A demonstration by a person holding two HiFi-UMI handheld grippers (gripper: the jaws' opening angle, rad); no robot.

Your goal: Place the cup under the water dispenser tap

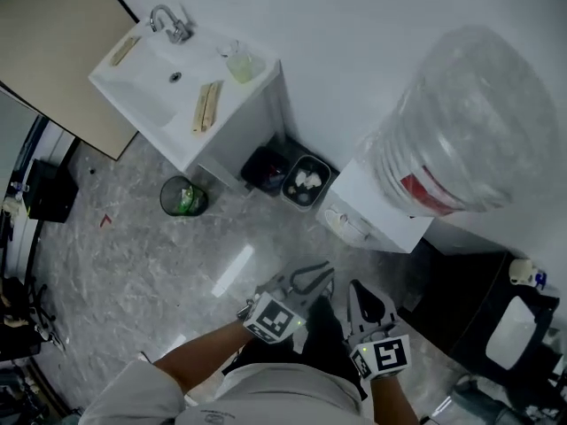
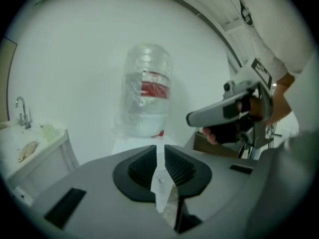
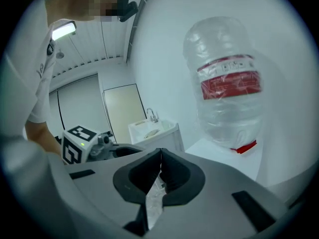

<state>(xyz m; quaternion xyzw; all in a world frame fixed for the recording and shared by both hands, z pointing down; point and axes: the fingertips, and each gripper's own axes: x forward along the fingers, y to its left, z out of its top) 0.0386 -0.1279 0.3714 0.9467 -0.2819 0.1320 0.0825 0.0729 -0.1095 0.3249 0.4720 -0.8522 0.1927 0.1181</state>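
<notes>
The water dispenser [image 1: 383,209] stands against the wall at right, with a large clear bottle [image 1: 465,118] with a red label on top. The bottle also fills the left gripper view [image 2: 147,88] and the right gripper view [image 3: 227,83]. What looks like its taps [image 1: 344,225] sits on the front face. A pale translucent cup-like container [image 1: 244,65] rests on the sink's right corner. My left gripper [image 1: 312,277] [image 2: 159,151] holds nothing, its jaws a narrow slit apart. My right gripper [image 1: 368,301] [image 3: 160,156] is shut and empty, beside the left one.
A white sink [image 1: 142,96] with a faucet [image 1: 168,21] stands at upper left beside a beige door [image 1: 53,42]. Two dark bins [image 1: 306,181] sit between the sink and the dispenser. A round bin with green contents [image 1: 183,197] stands on the marble floor. Dark furniture [image 1: 478,308] fills the lower right.
</notes>
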